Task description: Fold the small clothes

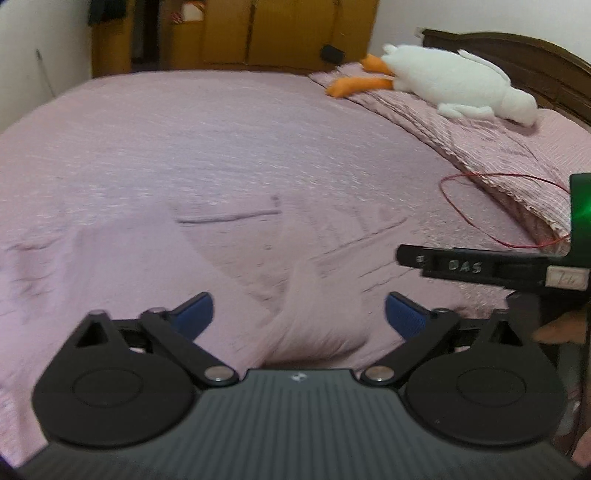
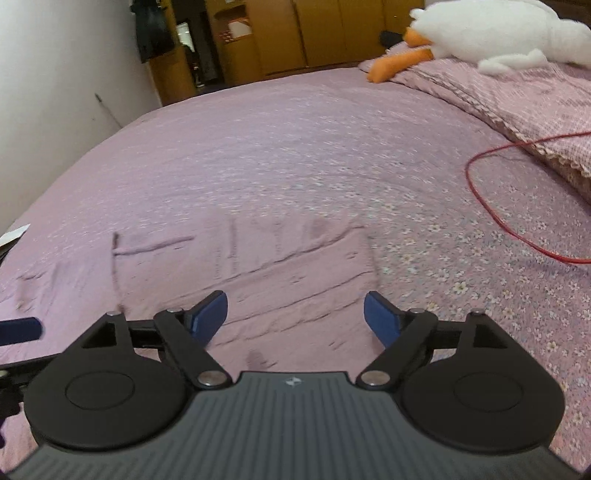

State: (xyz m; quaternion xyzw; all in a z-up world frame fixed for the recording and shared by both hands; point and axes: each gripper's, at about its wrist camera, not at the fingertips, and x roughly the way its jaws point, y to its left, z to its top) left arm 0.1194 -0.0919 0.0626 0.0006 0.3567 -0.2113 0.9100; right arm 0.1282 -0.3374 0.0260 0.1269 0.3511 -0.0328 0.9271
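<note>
A small pale pink garment (image 1: 236,258) lies spread on the pink bedspread, blurred and close in colour to it. It also shows in the right wrist view (image 2: 280,273), flat with a straight far edge. My left gripper (image 1: 299,317) is open above its near part, and a raised fold of cloth sits between the blue fingers (image 1: 195,314). My right gripper (image 2: 295,317) is open and empty just above the garment's near right part. The right gripper's body (image 1: 480,266) shows at the right of the left wrist view.
A white plush goose (image 1: 454,81) with orange feet lies on a folded pink quilt (image 1: 498,147) at the far right. A red cord (image 2: 517,221) loops over the bed to the right. Wooden wardrobes (image 1: 240,33) stand beyond the bed (image 1: 221,129).
</note>
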